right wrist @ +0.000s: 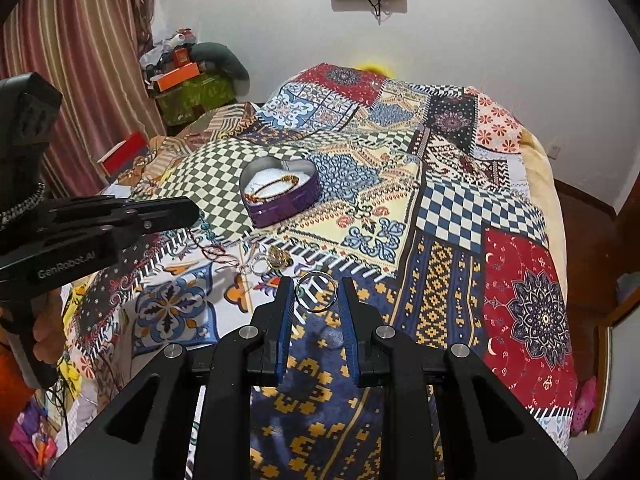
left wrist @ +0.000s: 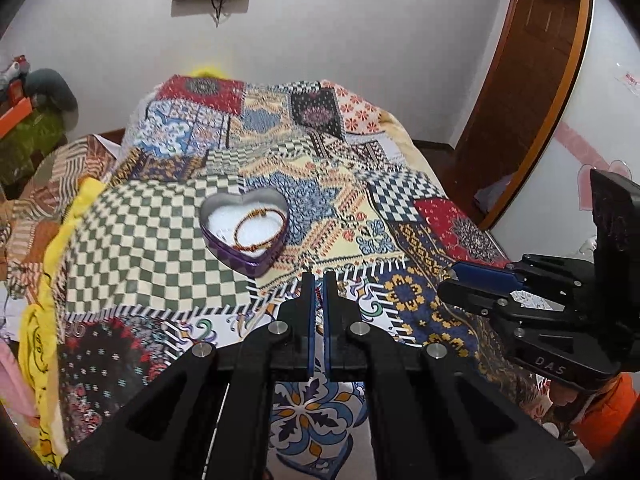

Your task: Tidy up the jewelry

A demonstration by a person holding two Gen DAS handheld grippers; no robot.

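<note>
A purple heart-shaped tin point(left wrist: 245, 229) with white lining sits on the patterned quilt and holds a brown beaded bracelet point(left wrist: 260, 229); it also shows in the right wrist view point(right wrist: 280, 192). My left gripper point(left wrist: 319, 286) is shut on a thin red cord piece point(left wrist: 319, 300), near the tin's front. My right gripper point(right wrist: 316, 292) holds a silver bangle point(right wrist: 317, 292) between its fingers above the quilt. More jewelry lies on the quilt: a gold ring piece point(right wrist: 279, 257), silver rings point(right wrist: 256, 266) and red cord with teal beads point(right wrist: 210, 240).
The quilt point(right wrist: 440, 208) covers a bed. A red box point(right wrist: 122, 152) lies at its left edge. A green box with orange items point(right wrist: 192, 88) stands by the striped curtain. A wooden door point(left wrist: 520, 92) is to the right.
</note>
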